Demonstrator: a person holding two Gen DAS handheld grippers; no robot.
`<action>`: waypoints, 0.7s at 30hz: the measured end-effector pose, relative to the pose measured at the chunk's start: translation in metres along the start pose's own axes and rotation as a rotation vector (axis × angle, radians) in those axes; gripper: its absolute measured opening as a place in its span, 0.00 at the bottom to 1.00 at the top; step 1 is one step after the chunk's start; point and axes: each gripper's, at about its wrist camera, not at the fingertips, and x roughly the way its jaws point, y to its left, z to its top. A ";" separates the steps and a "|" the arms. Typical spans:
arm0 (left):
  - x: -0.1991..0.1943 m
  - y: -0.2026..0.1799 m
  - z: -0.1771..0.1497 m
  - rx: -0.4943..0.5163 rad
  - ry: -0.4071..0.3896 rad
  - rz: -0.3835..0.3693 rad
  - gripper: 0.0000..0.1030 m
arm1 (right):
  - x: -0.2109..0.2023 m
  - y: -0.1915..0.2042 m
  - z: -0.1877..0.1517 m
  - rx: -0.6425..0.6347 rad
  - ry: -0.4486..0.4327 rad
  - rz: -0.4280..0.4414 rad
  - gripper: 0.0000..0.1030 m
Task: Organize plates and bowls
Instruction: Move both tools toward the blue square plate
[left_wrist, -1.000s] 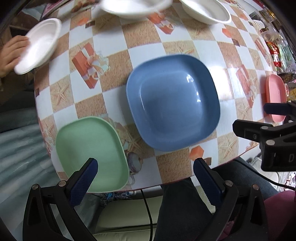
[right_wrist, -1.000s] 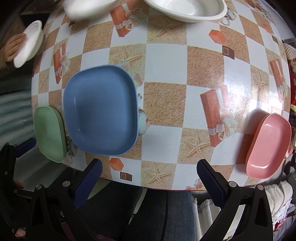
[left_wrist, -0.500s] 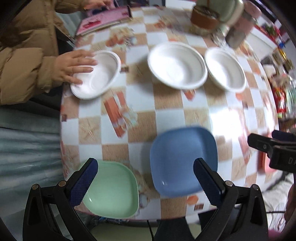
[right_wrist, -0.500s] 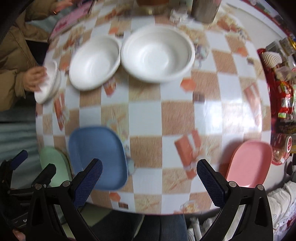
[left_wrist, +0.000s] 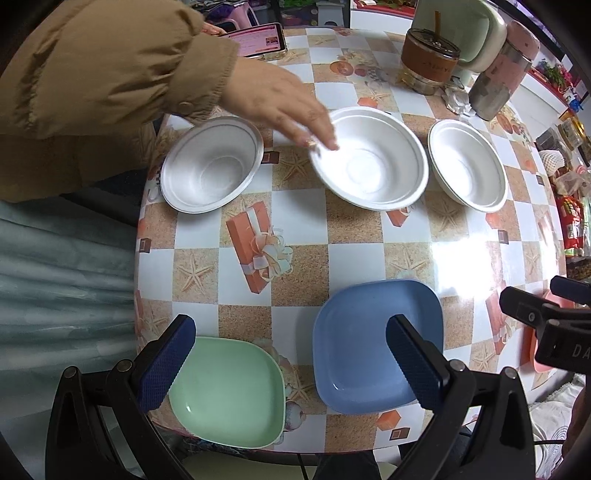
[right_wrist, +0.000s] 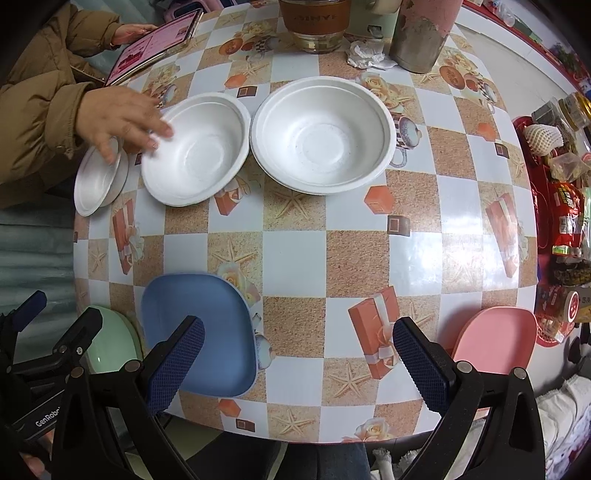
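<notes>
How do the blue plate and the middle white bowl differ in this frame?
The blue plate is squarish and shallow; the middle white bowl is round and deeper. The plate lies near the table's front edge, untouched; the bowl sits in the far row with a person's hand at its rim. Both are upright and empty.

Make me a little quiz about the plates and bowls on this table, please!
1. True or false: the left claw is holding the green plate.
2. How many white bowls are on the table?
3. Which plate lies nearest the right claw? A) pink plate B) blue plate C) green plate

Key:
1. False. Both claws are open and hold nothing.
2. Three: the left bowl, the middle bowl that a person's hand reaches over, and the right bowl.
3. B. One finger of that claw overlaps the blue plate in the right wrist view; the pink plate sits off to the side.
</notes>
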 end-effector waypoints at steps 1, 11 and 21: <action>0.000 0.000 0.000 -0.002 0.001 0.003 1.00 | 0.001 0.000 0.000 -0.001 0.001 0.000 1.00; 0.007 0.003 -0.002 -0.024 0.014 0.010 1.00 | 0.018 0.009 -0.001 -0.021 0.031 -0.003 1.00; 0.042 -0.009 -0.017 0.023 0.081 0.058 1.00 | 0.089 0.032 -0.009 -0.115 0.122 -0.079 1.00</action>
